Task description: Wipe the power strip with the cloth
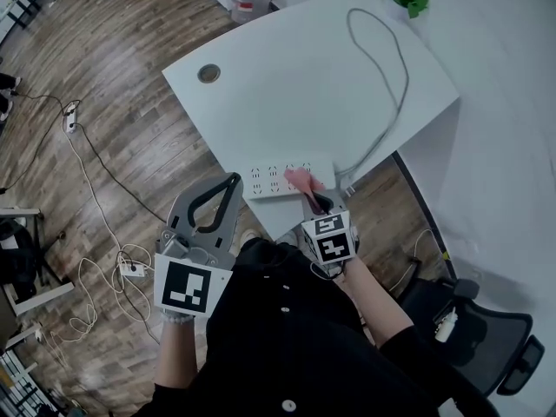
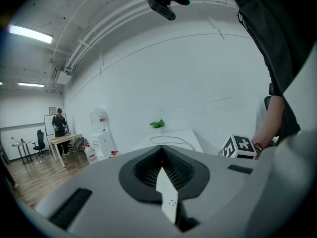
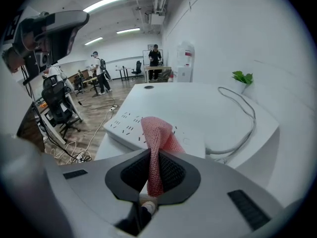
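Right gripper (image 1: 320, 203): clenched on a pink knitted cloth (image 3: 154, 142). A narrow fold is pinched deep between the jaws, and the free end stands up and forward out of them.

Cloth position: the free end droops onto the near right part of a white rectangular power strip (image 1: 280, 181) and appears to touch its top face. The socket rows to the left of it are uncovered.

Power strip position: flat on the white table (image 1: 304, 85), close to the front edge nearest the person. Its thick grey cable (image 1: 391, 76) leaves the right end and loops away across the tabletop.

Left gripper (image 1: 229, 182): jaw tips closed together, nothing between them. It is held off the table edge over the wooden floor, left of the strip and not touching it.

Stage (judgement): wiping is at or near the first contact. Most of the strip is yet to be covered.

Risk 1: the strip looks unrestrained, so a sideways stroke could drag it along or off the near edge because nothing pins it.

Risk 2: only a small tuft of cloth meets the surface. Pressing lower could bring the hard jaw tips onto the sockets.

Risk 3: the thin pinched fold may pull free under friction.

Risk 4: a stiff cable could swing the strip mid-stroke.
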The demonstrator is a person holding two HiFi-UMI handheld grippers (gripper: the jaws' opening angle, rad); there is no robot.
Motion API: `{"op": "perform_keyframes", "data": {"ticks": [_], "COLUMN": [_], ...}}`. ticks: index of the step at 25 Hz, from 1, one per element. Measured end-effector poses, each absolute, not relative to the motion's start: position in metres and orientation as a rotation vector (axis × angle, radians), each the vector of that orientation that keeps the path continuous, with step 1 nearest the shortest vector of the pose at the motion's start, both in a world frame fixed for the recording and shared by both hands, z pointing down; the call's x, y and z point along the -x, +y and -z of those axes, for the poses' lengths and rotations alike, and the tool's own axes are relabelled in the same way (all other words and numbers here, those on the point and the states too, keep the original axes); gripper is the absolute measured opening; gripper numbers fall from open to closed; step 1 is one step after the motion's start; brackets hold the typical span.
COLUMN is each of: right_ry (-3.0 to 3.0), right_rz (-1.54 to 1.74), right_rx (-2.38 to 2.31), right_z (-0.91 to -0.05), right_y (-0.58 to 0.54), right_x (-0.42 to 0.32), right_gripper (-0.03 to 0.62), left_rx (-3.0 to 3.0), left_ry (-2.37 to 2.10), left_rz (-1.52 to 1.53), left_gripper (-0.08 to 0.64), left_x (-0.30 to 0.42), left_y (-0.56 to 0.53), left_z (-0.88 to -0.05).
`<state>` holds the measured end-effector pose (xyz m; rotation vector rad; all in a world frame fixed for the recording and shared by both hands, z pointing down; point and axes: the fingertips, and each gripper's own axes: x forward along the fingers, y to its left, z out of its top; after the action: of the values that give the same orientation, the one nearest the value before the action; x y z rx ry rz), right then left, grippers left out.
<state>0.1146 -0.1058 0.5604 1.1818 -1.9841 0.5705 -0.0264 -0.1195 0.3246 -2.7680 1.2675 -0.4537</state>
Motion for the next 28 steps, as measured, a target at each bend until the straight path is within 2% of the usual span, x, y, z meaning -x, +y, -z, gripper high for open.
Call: {"op": "perform_keyframes", "data": {"ticks": [17,28], "right_ry": [-1.863,-1.853], "right_rz": [-0.636,-0.635], "right_rx": [-1.361,-1.403], "right_z": [-0.566,-0.559], "right_y": [-0.101,-0.100], "right_x": [-0.177,-0.187], "right_gripper": [0.054,0.054], "left_rx": [2.795,2.796], "left_ry": [1.208,1.182], "left_rz": [0.444,0.446], "left_gripper": [0.014,0.014], "left_x": [0.009,0.008], "left_y": [-0.119,-0.118], "left_z": [-0.327,-0.325]}}
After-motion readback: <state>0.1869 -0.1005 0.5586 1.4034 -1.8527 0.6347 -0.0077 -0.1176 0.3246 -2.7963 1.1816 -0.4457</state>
